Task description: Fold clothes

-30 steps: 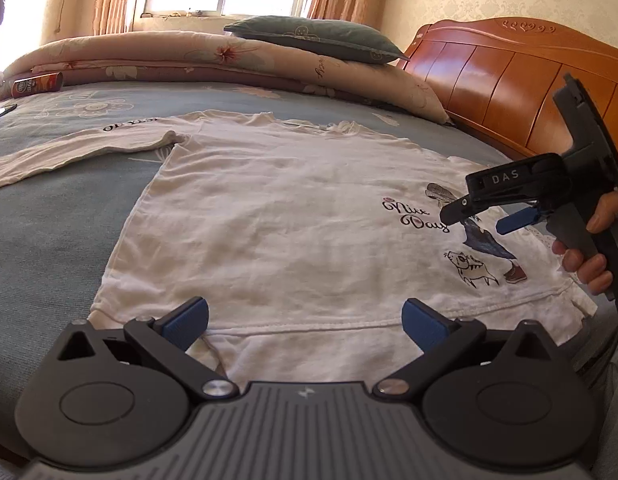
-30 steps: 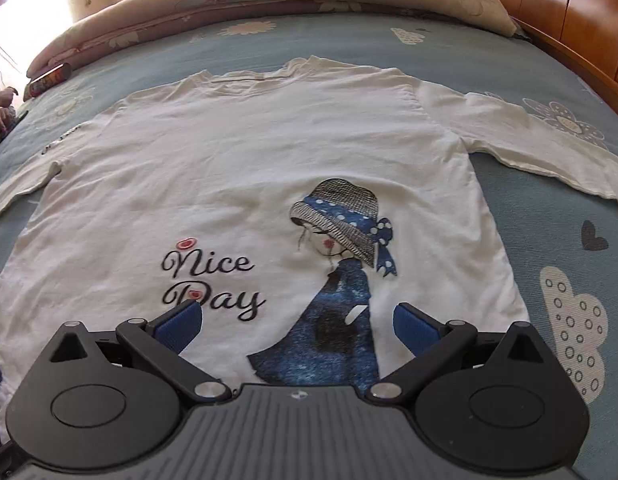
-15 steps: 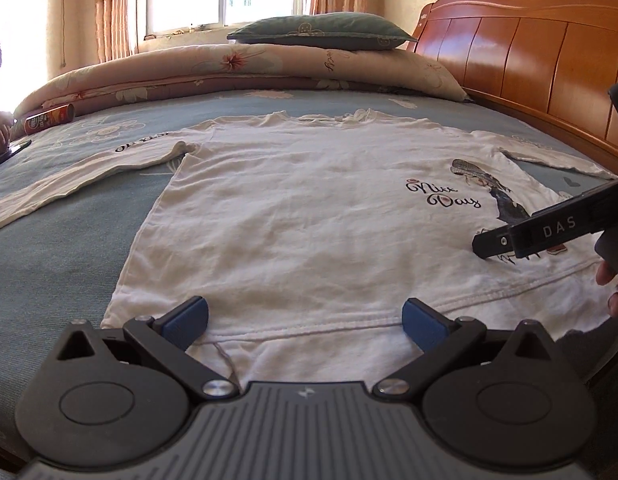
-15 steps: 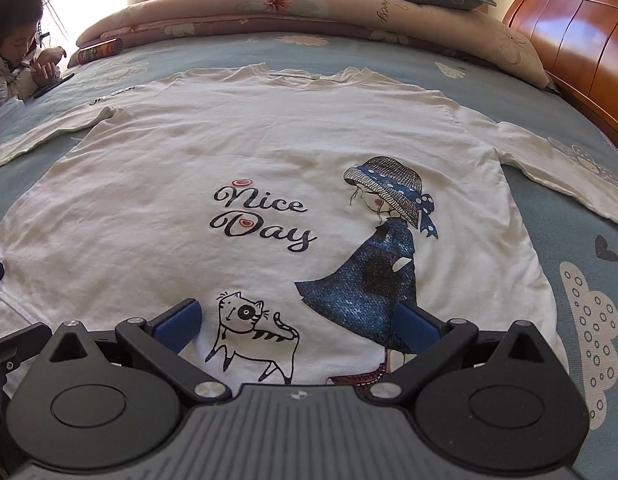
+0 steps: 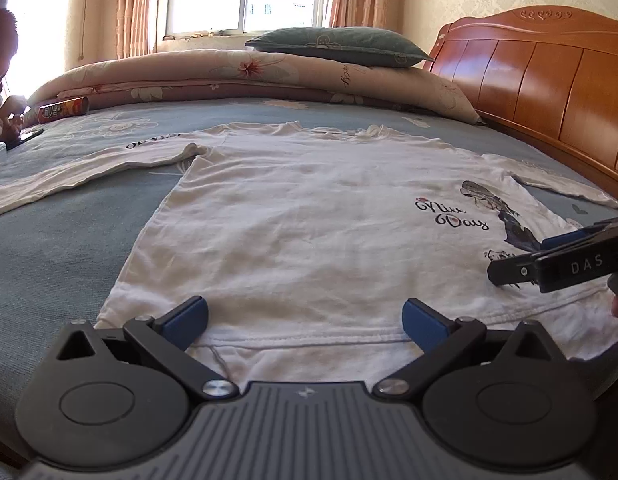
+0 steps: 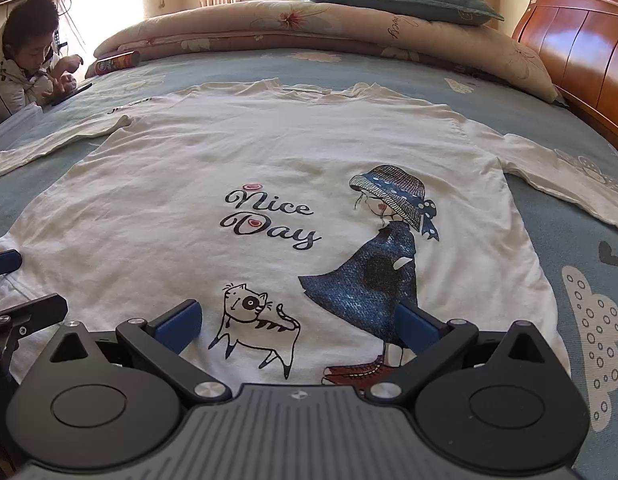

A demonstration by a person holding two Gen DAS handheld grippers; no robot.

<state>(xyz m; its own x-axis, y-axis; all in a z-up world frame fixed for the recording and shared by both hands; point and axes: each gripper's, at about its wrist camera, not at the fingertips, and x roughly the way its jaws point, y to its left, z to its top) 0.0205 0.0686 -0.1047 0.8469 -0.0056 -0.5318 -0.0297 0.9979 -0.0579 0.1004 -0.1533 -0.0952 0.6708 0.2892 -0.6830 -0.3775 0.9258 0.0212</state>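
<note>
1. A white long-sleeved shirt is laid flat, print side up, on a bed covered by a blue sheet. Its collar is pointed toward the rolled floral quilt, and its hem is nearest the cameras.

2. On the shirt front, the words "Nice Day", a girl in a blue hat and a small cat are printed.

3. Both sleeves are spread outward from the shirt body: the left sleeve toward a snack can, the right sleeve toward the wooden headboard.

4. The left tool is held just over the shirt hem near its left corner, its blue pads spread wide with nothing between them.

5. The right tool is held over the hem beside the cat print, likewise spread wide and empty.

6. The step in hand is judged to be the first grasp at the hem; no fold is yet seen.

7. For a clean fold, both fabric layers should be caught at the hem edge, and the two grasps should be kept level so the shirt is lifted without twisting.

8. A person is seated beyond the left sleeve, well apart from the shirt.
</note>
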